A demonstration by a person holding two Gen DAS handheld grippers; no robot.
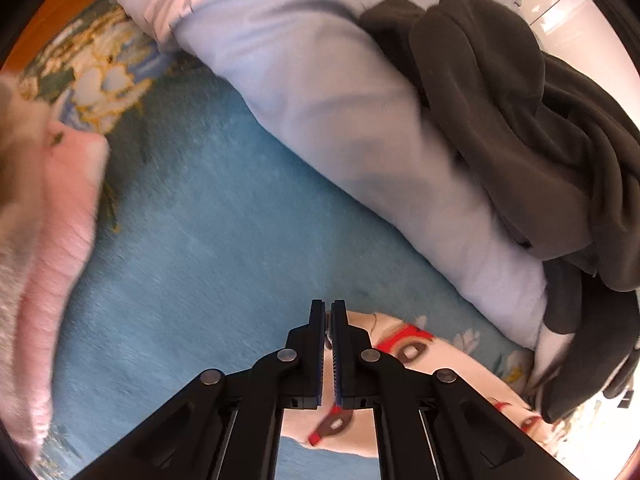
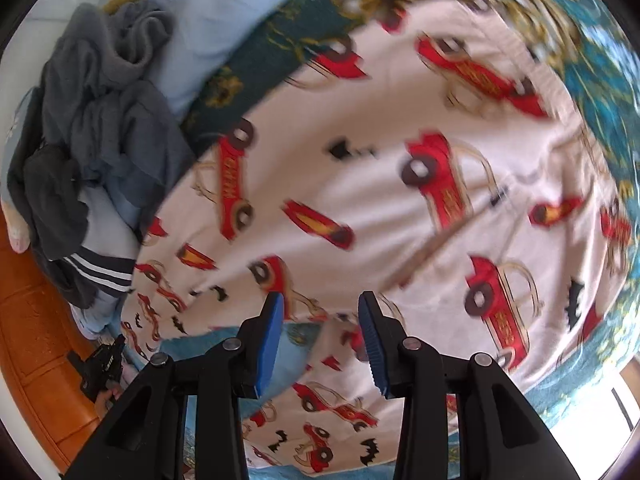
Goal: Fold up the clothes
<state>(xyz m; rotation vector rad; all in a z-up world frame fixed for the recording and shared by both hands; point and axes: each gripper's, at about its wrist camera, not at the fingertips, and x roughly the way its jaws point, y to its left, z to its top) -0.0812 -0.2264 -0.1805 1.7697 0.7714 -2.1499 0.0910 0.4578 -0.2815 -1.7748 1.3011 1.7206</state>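
- my left gripper (image 1: 328,307) has its jaws pinched nearly together on a thin edge of the car-print garment (image 1: 404,350), low over the blue blanket (image 1: 192,232).
- from the left wrist view only a strip of that white cloth with red cars shows, running under and past the jaws toward the lower right.
- my right gripper (image 2: 321,304) is spread wide, nothing between its blue pads (image 2: 272,332), hovering above the car-print garment (image 2: 400,184).
- in the right wrist view the garment lies spread over the blue floral blanket (image 2: 592,80), its near edge lifted or folded so a patch of blanket shows just beside the left pad.
- a dark grey garment (image 1: 520,128) lies crumpled on a pale blue quilt (image 1: 320,100) beyond the blanket.
- a pink fuzzy cloth (image 1: 60,240) sits at the left edge, blurred.
- the same grey heap (image 2: 108,120) lies left of the car print, beside an orange surface (image 2: 36,352).
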